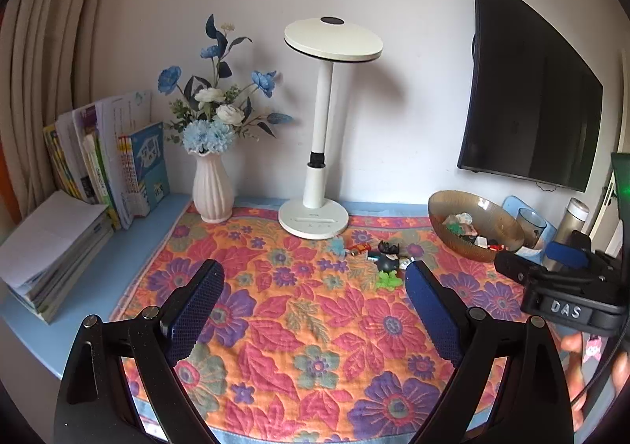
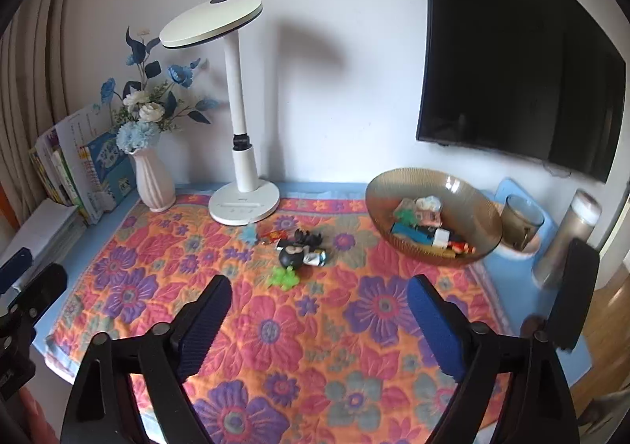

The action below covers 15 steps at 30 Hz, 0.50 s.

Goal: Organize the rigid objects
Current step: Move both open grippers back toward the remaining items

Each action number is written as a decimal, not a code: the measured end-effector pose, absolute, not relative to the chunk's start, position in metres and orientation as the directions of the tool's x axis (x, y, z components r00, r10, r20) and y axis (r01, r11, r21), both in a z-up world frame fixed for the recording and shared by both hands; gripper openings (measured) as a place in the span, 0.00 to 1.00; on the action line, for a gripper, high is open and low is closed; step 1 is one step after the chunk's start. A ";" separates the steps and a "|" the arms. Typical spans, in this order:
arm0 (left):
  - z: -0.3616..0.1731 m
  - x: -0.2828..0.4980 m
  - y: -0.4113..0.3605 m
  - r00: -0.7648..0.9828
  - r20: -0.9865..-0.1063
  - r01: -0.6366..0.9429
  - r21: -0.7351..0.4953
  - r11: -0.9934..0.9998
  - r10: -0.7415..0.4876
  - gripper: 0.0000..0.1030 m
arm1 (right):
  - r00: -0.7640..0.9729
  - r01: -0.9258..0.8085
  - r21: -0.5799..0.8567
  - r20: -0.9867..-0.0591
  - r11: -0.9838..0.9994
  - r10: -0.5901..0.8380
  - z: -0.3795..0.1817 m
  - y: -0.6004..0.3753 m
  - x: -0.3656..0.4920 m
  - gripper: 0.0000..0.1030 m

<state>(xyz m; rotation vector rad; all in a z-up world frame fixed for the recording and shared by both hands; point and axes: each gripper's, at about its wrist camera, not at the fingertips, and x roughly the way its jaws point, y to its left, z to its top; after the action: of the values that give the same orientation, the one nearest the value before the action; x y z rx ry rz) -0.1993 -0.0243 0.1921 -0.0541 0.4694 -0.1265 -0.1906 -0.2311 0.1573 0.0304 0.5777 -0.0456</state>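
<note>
Both tools are wide open and holding nothing: the left tool (image 1: 313,300) and right tool (image 2: 319,310) hover low in frame over the floral cloth (image 2: 299,326) on the tabletop. The loose toys (image 2: 299,253) sit mid-frame just left of the brown bowl (image 2: 397,178); they look small, hard, light and maybe slick, so I'd pinch the round black figure (image 2: 294,257) across its body. The right view looks into the bowl better, while the left view shows the stacked books (image 1: 51,247) at left.

A home study corner; a desk with a flowered quilt (image 1: 315,326), standing schoolbooks (image 1: 118,164), a white desk lamp (image 1: 321,152), a vase of flowers (image 1: 212,188); a wall television (image 2: 519,50).
</note>
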 end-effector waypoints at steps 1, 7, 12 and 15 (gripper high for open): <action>0.191 -0.199 -0.026 0.880 -0.456 0.109 -0.084 0.990 -0.136 0.90 | 0.836 0.060 0.021 -0.548 0.998 -0.039 0.156 -0.233 -0.194 0.94; 0.186 -0.209 -0.021 0.874 -0.471 0.088 -0.082 0.993 -0.117 0.90 | 0.807 0.078 0.099 -0.591 0.992 -0.004 0.142 -0.252 -0.200 0.94; 0.186 -0.201 -0.015 0.873 -0.475 0.081 -0.092 0.992 -0.115 0.90 | 0.787 0.080 0.136 -0.617 0.987 0.021 0.134 -0.256 -0.197 0.94; 0.181 -0.185 -0.011 0.850 -0.506 0.112 -0.097 0.989 -0.146 0.90 | 0.778 0.076 0.138 -0.628 0.987 0.028 0.128 -0.254 -0.191 0.94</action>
<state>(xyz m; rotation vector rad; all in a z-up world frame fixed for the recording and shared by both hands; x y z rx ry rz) -0.1847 -0.0111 0.1806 -0.0653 0.5373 -0.1356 -0.1912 -0.2538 0.1278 0.1596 0.6801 -0.0261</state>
